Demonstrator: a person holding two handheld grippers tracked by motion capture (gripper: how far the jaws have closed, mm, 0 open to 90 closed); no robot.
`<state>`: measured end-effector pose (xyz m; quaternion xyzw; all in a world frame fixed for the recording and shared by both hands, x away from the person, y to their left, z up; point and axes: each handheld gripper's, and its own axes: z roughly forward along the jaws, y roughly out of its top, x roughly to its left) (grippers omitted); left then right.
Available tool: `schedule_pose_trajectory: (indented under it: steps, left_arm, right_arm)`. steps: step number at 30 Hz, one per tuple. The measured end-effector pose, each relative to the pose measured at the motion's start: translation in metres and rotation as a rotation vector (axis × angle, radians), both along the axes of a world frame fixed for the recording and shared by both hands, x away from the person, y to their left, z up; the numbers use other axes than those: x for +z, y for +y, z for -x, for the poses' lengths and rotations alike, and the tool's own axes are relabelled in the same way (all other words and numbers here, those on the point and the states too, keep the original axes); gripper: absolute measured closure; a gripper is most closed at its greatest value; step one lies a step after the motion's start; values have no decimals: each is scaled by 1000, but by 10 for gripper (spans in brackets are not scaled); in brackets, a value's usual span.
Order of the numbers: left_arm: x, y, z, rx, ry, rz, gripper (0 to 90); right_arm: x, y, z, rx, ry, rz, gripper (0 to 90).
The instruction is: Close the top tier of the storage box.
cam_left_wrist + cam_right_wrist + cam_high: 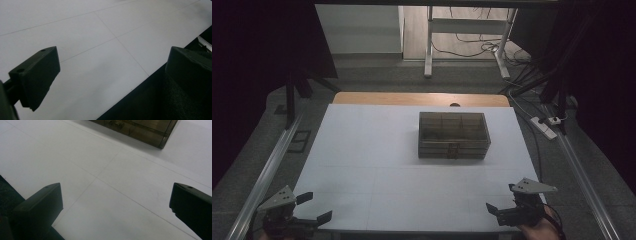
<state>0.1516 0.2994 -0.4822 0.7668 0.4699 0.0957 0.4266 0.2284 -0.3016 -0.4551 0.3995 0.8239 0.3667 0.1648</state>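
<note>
A smoky translucent plastic box (454,135) with inner compartments and a front latch lies shut on the white table (377,175), right of centre toward the far side. Its near edge also crosses the top of the right gripper view as the box (140,128). My left gripper (314,207) hovers at the table's near left corner, jaws wide apart and empty; in its own view the left gripper (112,75) spans the table's front edge. At the near right corner, my right gripper (502,199) is open too, nothing between the jaws, with the right gripper (115,202) over bare table.
Metal rails (267,175) run along both sides of the table. A power strip (546,126) and cables lie on the floor at the right. A white desk frame (464,30) stands beyond the table's far wooden edge (419,98).
</note>
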Motion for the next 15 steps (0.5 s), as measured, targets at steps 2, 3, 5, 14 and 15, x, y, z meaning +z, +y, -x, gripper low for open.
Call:
schedule_pose_trajectory:
  steps: [2, 3, 5, 14, 15]
  left_arm:
    - [0, 0, 0, 1, 0, 0, 5]
    - [0, 0, 0, 2, -1, 0, 5]
    - [0, 0, 0, 4, -2, 0, 3]
    - [0, 1, 0, 10, -5, -1, 0]
    - [0, 1, 1, 11, -5, -2, 0]
  right_arm:
    - [0, -2, 1, -5, 3, -2, 0]
    - [0, -3, 1, -7, 6, -8, 0]
    - [1, -5, 2, -12, 8, -10, 0]
    - [2, -13, 7, -28, 2, -19, 0]
    - [2, -14, 8, -30, 0, -22, 0]
